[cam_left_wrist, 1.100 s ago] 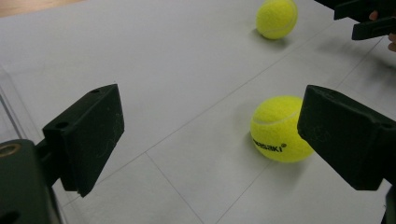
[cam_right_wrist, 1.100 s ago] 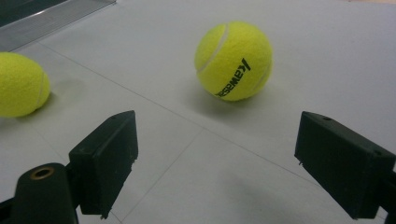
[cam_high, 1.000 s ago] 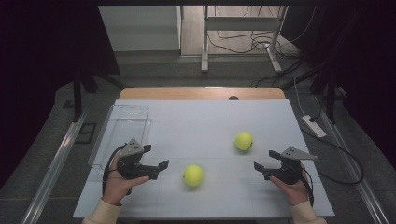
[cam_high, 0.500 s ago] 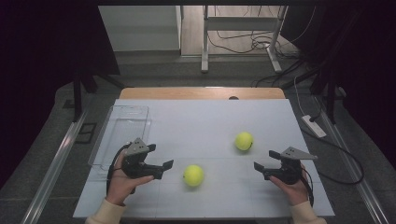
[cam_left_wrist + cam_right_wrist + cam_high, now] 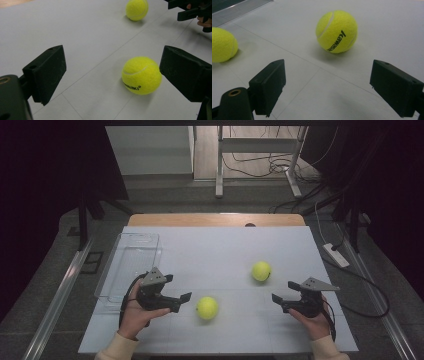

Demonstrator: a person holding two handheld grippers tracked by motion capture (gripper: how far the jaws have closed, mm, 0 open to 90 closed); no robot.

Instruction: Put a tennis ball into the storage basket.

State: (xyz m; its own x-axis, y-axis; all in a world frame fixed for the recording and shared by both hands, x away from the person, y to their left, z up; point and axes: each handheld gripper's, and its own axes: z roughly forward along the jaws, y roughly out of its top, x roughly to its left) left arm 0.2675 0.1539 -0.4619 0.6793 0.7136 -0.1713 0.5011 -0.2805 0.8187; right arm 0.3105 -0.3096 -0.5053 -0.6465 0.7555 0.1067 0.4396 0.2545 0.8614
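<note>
— See the left tongs (image 5: 181,301)? They are wide open, and nothing is in them.

— Yes. The near ball (image 5: 207,308) sits on the white surface (image 5: 210,250), just beside them. In the left gripper view that ball (image 5: 141,75) is close to one jaw, not in the middle.

— So what should the hand do?

— I think it should slide over a bit, so the ball sits right between the two jaws. Then go low and squeeze slowly. A ball rolls if you bump it on one side.

— And the right tongs (image 5: 279,301)?

— Open too, and holding nothing. The far ball (image 5: 261,271) lies in front of them, a little way off. In the right gripper view it (image 5: 336,31) is ahead and between the jaws, but not reached yet.

— Where do the balls go?

— My guess is the clear tray (image 5: 122,275) at the left edge. It sits just behind the left hand (image 5: 136,312).

— So, near ball first?

— I would say so. Squeeze it at its widest part, lift straight up, then move it over the tray and let go low, so it does not bounce out.
</note>
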